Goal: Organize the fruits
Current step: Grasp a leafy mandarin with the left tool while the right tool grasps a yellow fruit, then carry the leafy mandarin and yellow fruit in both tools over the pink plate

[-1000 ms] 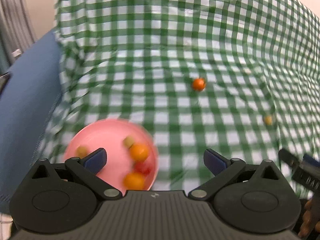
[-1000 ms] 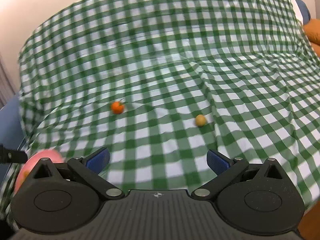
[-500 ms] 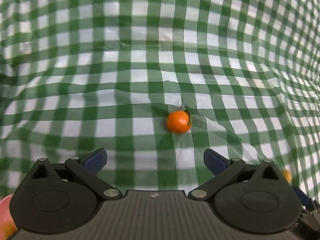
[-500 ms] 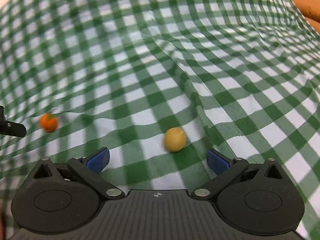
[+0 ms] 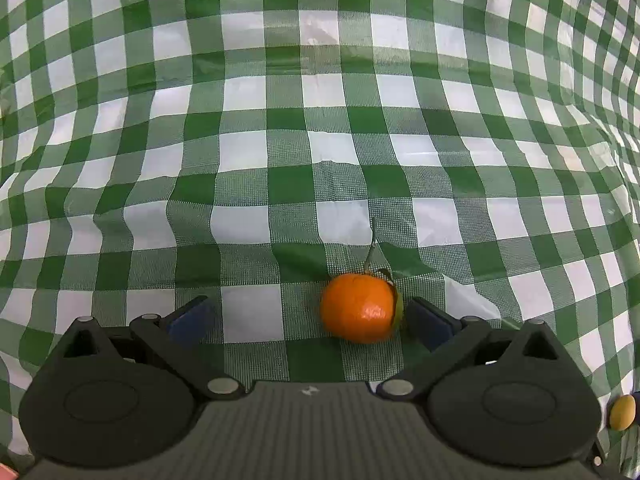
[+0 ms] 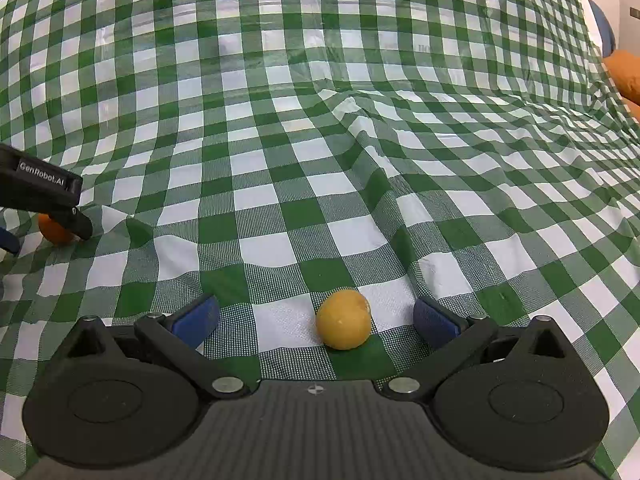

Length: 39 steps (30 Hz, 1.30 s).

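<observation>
A wrinkled green-and-white checked plastic tablecloth point(image 5: 320, 128) fills both wrist views and carries everything else. In the right wrist view a raised fold runs diagonally across it, and an orange cushion-like shape point(image 6: 626, 72) shows at the far right edge, past the cloth.

The left gripper point(image 5: 308, 316), black with blue pads, sits low over the cloth with its fingers spread wide and gripping nothing. Its right pad point(image 5: 426, 318) is just beside a round orange tangerine with a thin stem and small leaf point(image 5: 358, 308), which rests on the cloth inside the gap, well to the right of centre and far from the left pad point(image 5: 188, 318). From the right wrist view, this same gripper appears at the left edge as a black body with white lettering, and it covers most of the tangerine.

The right gripper point(image 6: 314, 318), of the same build, is likewise spread wide and empty. A small smooth yellow round fruit point(image 6: 343, 319) lies on the cloth between its pads, slightly right of centre, touching neither. That yellow fruit also shows as a small shape at the lower right edge of the left wrist view.
</observation>
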### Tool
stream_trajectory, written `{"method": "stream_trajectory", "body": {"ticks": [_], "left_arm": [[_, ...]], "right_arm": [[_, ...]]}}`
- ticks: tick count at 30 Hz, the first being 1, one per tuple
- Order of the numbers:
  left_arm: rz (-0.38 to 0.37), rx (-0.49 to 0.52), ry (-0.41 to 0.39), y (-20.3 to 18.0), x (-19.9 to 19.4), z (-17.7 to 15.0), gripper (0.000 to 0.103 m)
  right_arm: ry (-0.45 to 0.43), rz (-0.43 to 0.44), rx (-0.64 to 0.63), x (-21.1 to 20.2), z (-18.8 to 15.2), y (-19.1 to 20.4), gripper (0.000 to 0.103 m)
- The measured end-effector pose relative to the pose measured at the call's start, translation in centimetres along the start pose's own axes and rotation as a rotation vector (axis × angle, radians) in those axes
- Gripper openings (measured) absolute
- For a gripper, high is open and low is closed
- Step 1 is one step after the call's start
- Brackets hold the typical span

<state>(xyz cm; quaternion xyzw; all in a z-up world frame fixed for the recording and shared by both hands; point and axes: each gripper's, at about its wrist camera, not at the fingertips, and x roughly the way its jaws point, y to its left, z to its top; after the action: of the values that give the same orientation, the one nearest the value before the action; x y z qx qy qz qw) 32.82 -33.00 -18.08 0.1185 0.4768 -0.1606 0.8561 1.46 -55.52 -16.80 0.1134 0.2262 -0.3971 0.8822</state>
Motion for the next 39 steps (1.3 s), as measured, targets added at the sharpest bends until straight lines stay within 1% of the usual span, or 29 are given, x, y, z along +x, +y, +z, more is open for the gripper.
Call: {"method": "stream_trajectory", "body": {"ticks": [1, 2, 3, 4, 5, 6, 7, 9, 10, 12, 15, 17, 19, 21, 24, 26, 29, 32, 35, 37, 39], "left_arm": [[-0.012, 0.0, 0.008, 0.1, -0.1, 0.1, 0.097], [-0.022, 0.002, 0.01, 0.3, -0.4, 0.2, 0.089], [-0.025, 0.012, 0.004, 0.4, -0.7, 0.2, 0.074], [-0.034, 0.029, -0.003, 0.4, -1.1, 0.1, 0.05], [-0.051, 0.043, -0.002, 0.3, -1.4, 0.0, 0.04], [-0.055, 0.049, 0.003, 0.3, -1.6, -0.2, 0.041], [-0.057, 0.05, 0.003, 0.3, -1.7, -0.4, 0.041], [-0.041, 0.069, -0.015, 0.2, -2.2, -0.9, 0.041], [-0.032, 0.074, -0.02, 0.3, -2.8, -1.4, 0.041], [-0.045, 0.074, -0.033, 0.1, -4.1, -2.1, 0.041], [-0.055, 0.072, -0.059, -0.4, -7.3, -3.8, 0.041], [-0.059, 0.074, -0.085, 0.0, -9.9, -5.3, 0.041], [-0.054, 0.085, -0.106, 0.6, -12.7, -7.2, 0.041], [-0.046, 0.087, -0.115, 1.3, -15.4, -9.4, 0.041], [-0.039, 0.074, -0.097, 2.8, -19.6, -13.3, 0.041], [-0.027, 0.064, -0.087, 3.5, -22.1, -16.1, 0.041], [-0.008, 0.045, -0.074, 4.7, -25.6, -19.9, 0.041], [-0.001, 0.014, -0.058, 6.7, -28.7, -23.5, 0.041], [0.014, -0.004, -0.058, 9.0, -30.7, -26.1, 0.041], [0.03, -0.016, -0.077, 10.2, -32.1, -27.7, 0.041], [0.039, -0.042, -0.095, 11.0, -32.9, -28.4, 0.041]], "right_arm": [[0.001, 0.0, 0.0, -0.1, 0.1, 0.0, 0.102], [0.003, 0.002, -0.001, -0.1, 0.1, -0.1, 0.102], [0.008, 0.004, -0.008, -0.1, 0.1, 0.1, 0.1], [0.009, -0.001, -0.011, -0.2, 0.3, 0.1, 0.095], [0.001, -0.009, -0.006, -0.4, 0.4, 0.1, 0.08], [-0.008, -0.011, -0.004, -0.6, 0.5, 0.0, 0.062], [-0.017, -0.019, -0.001, -0.9, 0.5, 0.0, 0.054], [-0.028, -0.037, 0.002, -0.9, 0.5, -0.2, 0.031], [-0.03, -0.05, 0.007, -1.0, 0.5, -0.3, 0.026], [-0.021, -0.046, 0.013, -1.3, 0.6, -0.5, 0.026], [-0.016, -0.055, -0.013, -2.1, 0.4, -0.2, 0.026], [-0.032, -0.052, -0.016, -3.6, 0.4, 0.1, 0.026], [-0.054, -0.029, -0.011, -5.9, 0.8, 0.3, 0.026], [-0.074, 0.014, -0.012, -9.1, 1.0, 0.5, 0.026], [-0.074, 0.096, -0.028, -14.5, 0.1, 1.5, 0.026], [-0.054, 0.157, -0.06, -18.0, -1.4, 2.4, 0.026], [0.001, 0.24, -0.078, -22.0, -3.5, 3.9, 0.026], [0.076, 0.317, -0.059, -24.7, -5.4, 5.7, 0.026], [0.124, 0.368, -0.046, -26.2, -6.1, 7.6, 0.026], [0.136, 0.413, -0.041, -27.4, -6.1, 8.8, 0.026], [0.123, 0.435, -0.072, -28.5, -6.1, 9.8, 0.026]]}}
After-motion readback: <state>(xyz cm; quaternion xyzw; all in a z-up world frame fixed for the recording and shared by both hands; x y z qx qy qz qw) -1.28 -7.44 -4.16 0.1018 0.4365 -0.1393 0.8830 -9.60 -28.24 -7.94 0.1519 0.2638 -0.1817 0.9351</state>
